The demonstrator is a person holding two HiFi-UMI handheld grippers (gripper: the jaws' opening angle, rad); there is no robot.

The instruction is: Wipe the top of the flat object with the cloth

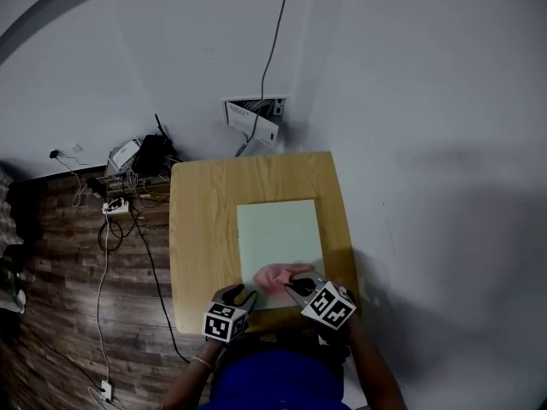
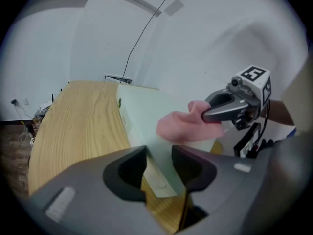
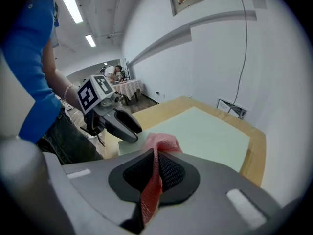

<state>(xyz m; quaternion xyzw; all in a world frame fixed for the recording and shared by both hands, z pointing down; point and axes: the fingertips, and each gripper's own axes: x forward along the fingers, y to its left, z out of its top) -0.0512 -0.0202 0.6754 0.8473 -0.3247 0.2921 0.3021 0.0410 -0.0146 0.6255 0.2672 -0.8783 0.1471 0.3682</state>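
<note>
**Cloth pinched in right claw, lying on near end of board**

Head view: a pale green board (image 1: 278, 233) is seen flat on a wooden table (image 1: 201, 229), set toward the table's right side. A pink cloth (image 1: 278, 274) is bunched on the board's near end. The right gripper (image 1: 299, 287) is placed at the cloth's near-right side. The left gripper (image 1: 239, 295) is held at the board's near-left corner. The board's near edge is covered by the cloth and both grippers, so contact cannot be read here.

Left gripper view: the left gripper (image 2: 160, 153) is shown with its jaws a little apart and nothing clamped. The board (image 2: 146, 111) and some table wood (image 2: 78, 126) are seen through the gap. Whether a pad touches the corner cannot be told. Farther on, the cloth (image 2: 178, 128) is met by the right gripper (image 2: 206, 113).

Right gripper view: the right gripper (image 3: 155, 155) is closed on a fold of the cloth (image 3: 164, 142), and a mesh weave is visible. The cloth's lower part is hidden behind the jaws. The left gripper (image 3: 136, 129) is seen just beside it, and the far board (image 3: 210, 133) is bare.

Handling: the cloth is judged soft, light and limp, and best taken at a bunched fold so that fabric trails under the jaws. The board is judged stiff, smooth and light, so it is likely to slide when rubbed and is best steadied at its near-left corner. Its thickness is hard to make out.
</note>
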